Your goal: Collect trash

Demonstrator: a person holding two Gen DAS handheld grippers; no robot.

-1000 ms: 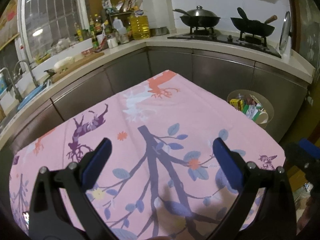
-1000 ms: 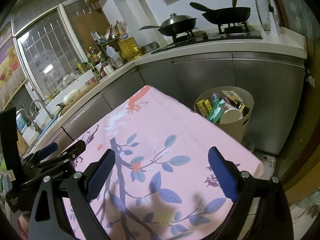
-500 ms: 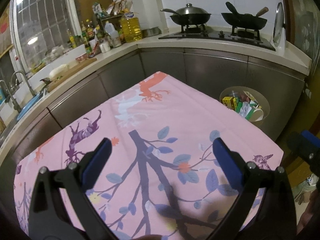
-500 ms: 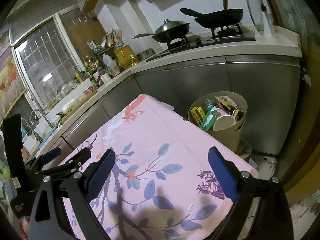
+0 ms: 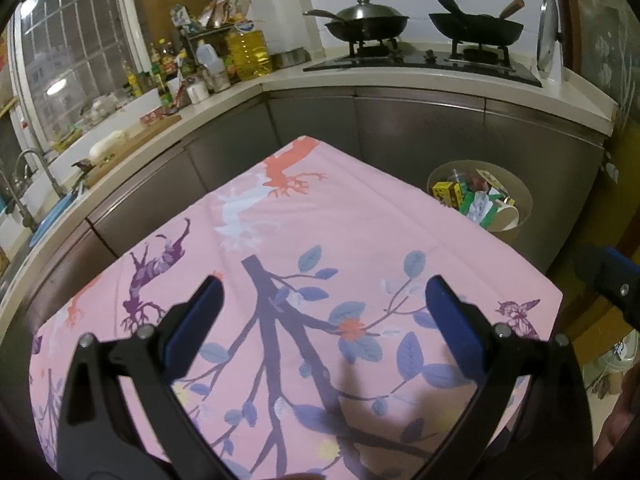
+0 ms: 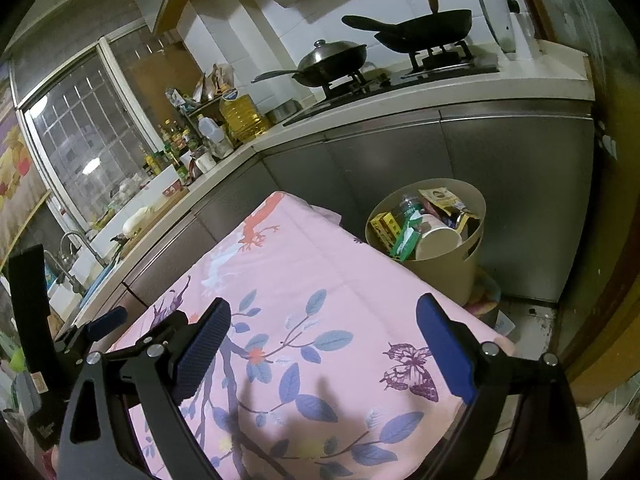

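Left wrist view: my left tongs [image 5: 320, 300] hang spread and empty over the pink tabletop [image 5: 320, 224], now drawn back from the trash bin [image 5: 516, 196]. Right wrist view: right tongs [image 6: 324, 328] spread too; bin full, table cleared, so collecting looks finished.

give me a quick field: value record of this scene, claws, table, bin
left claw: open, empty, above the cloth
right claw: open, empty, above the cloth
tablecloth: pink, leaf and tree print, no loose trash visible on it
bin: beige, on the floor past the table corner, packed with trash including a paper cup
stove: two woks on the burners
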